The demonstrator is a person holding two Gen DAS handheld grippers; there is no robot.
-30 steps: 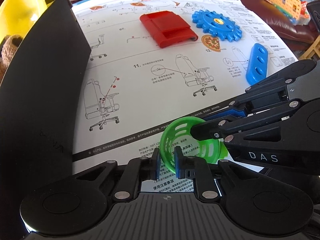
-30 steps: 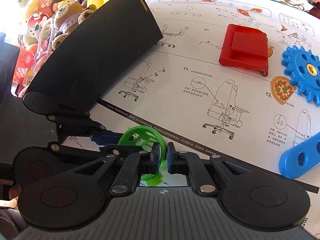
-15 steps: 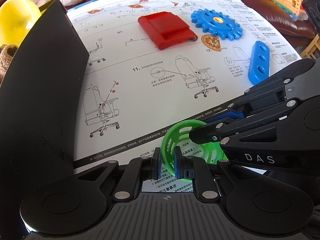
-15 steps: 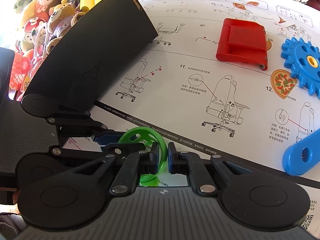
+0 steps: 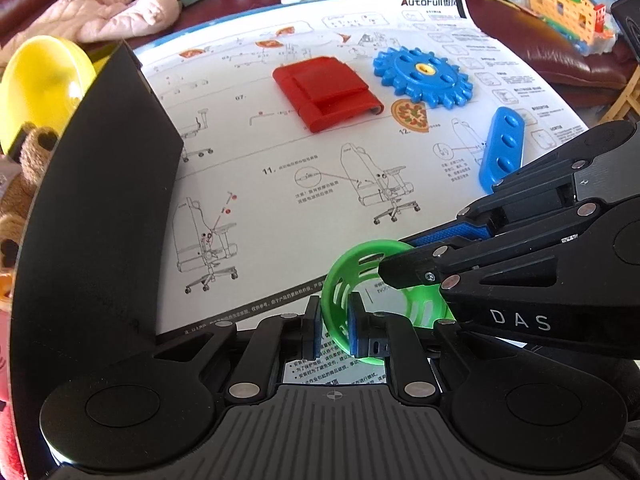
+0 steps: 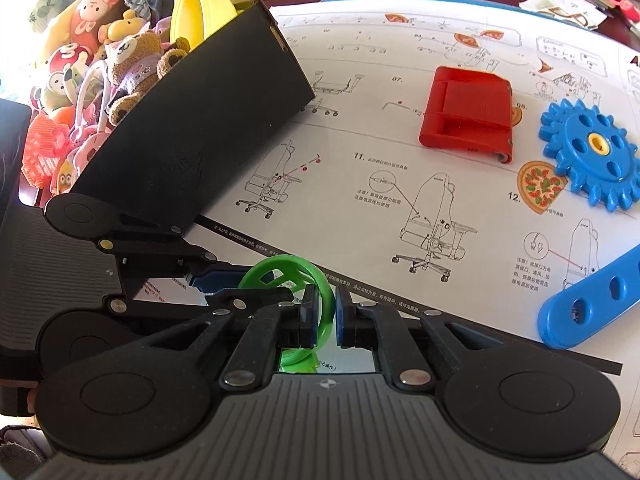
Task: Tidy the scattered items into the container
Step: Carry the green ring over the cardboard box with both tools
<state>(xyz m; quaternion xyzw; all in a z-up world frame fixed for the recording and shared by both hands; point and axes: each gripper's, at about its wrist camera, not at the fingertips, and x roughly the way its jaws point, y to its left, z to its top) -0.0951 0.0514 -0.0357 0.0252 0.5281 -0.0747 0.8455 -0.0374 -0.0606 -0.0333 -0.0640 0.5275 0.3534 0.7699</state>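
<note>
A green slotted plastic cup point(image 5: 340, 280) is held between both grippers above the white instruction sheet point(image 5: 280, 184). My left gripper point(image 5: 330, 322) is shut on its near rim. My right gripper point(image 6: 322, 316) is shut on its rim point(image 6: 326, 300) from the other side and shows in the left wrist view point(image 5: 404, 264) coming in from the right. The black container point(image 6: 192, 128) stands to the left, holding plush toys and a yellow bowl point(image 6: 200, 12). A red block point(image 5: 324, 94), a blue gear point(image 5: 424, 76) and a blue holed bar point(image 5: 502, 148) lie on the sheet.
A pizza sticker point(image 5: 410, 114) lies beside the gear. A pink cloth point(image 5: 116, 12), papers and a colourful toy house point(image 5: 568, 4) crowd the far side of the dark table. Plush toys point(image 6: 80, 60) lie beside the container.
Both grippers keep hold of the green cup and have lifted it slightly; the view has drawn back a little from the sheet and container.
</note>
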